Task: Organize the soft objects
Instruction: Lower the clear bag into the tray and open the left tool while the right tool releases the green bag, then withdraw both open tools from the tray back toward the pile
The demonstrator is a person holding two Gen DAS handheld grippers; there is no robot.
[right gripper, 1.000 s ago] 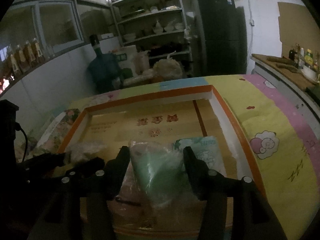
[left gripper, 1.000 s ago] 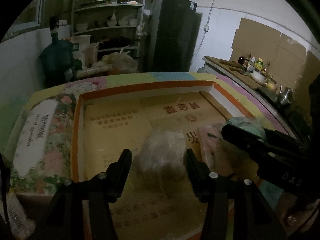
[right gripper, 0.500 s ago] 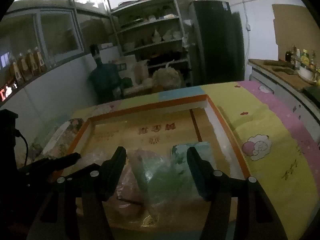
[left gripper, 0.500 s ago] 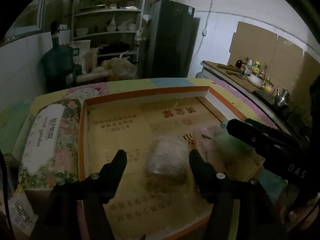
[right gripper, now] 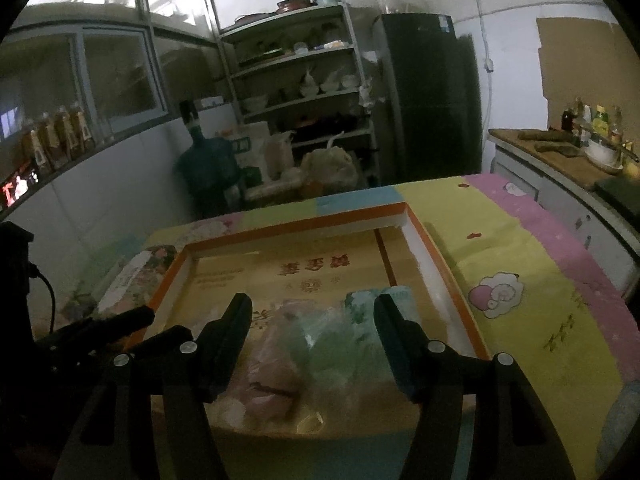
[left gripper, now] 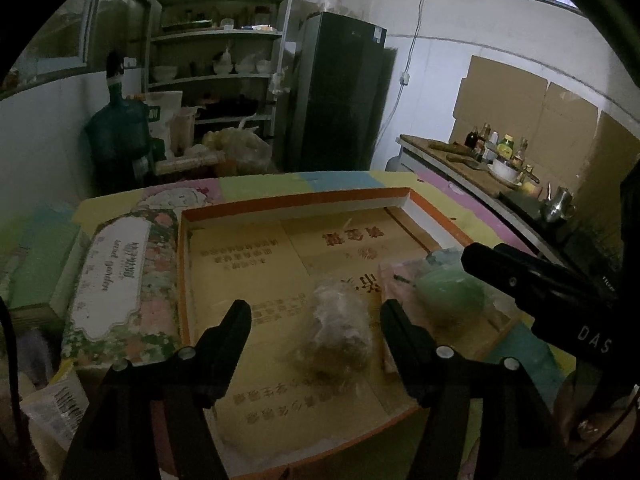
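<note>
A shallow orange-rimmed tray [left gripper: 296, 200] with a yellow cardboard floor holds the soft things. A clear bag of pale stuffing [left gripper: 340, 332] lies on its floor, below and between the fingers of my left gripper [left gripper: 316, 316]. The jaws are opening and do not touch the bag. A green bagged bundle [right gripper: 340, 348] and a pink one [right gripper: 272, 364] lie side by side under my right gripper [right gripper: 314, 316], which is open and clear of both. A mint patterned pack [right gripper: 376, 300] lies behind them. The tray's rim [right gripper: 296, 224] also shows in the right wrist view.
A floral box [left gripper: 116, 280] lies along the tray's left side, with green flat packs [left gripper: 36, 264] beyond it. A pastel cartoon cloth [right gripper: 520, 264] covers the table to the right. Shelves [left gripper: 220, 76], a dark fridge [left gripper: 340, 92] and a cluttered counter [left gripper: 472, 160] stand behind.
Both grippers have spread their fingers wider and drawn back and up from the bags. The bags stay lying in the tray.
</note>
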